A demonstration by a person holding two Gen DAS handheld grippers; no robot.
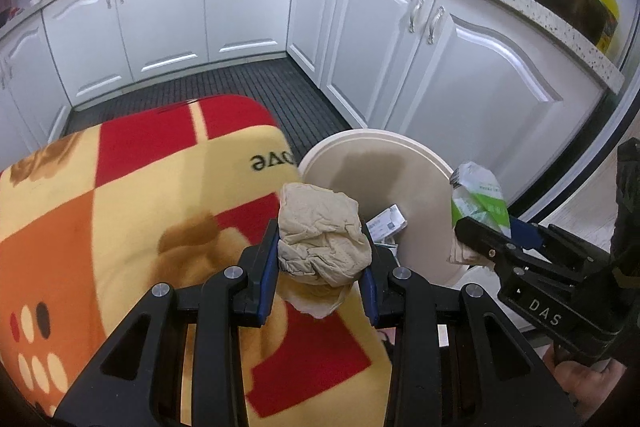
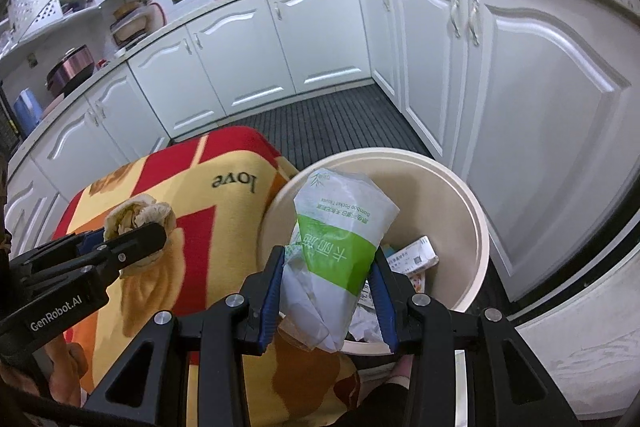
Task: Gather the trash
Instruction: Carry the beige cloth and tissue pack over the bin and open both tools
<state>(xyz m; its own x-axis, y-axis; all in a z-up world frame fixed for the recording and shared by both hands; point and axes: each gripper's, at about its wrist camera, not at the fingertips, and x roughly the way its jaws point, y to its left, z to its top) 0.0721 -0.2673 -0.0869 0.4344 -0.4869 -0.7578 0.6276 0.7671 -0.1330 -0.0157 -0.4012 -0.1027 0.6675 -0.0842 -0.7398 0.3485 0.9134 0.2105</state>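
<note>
While tilted downward, both grippers (image 1: 318, 267) (image 2: 330, 291) grip trash.

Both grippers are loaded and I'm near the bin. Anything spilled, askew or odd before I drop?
Nothing stands out. The left gripper grips a crumpled tissue wad, the right gripper an empty tissue packet above the cream bin. No trash shows on the floor mat.

The bin (image 2: 478, 227) bottom is mostly hidden behind the tissue packet (image 2: 340, 247). Papers (image 2: 416, 259) inside the bin are partly covered, their print unreadable. The blanket (image 1: 120, 227) runs off frame.
</note>
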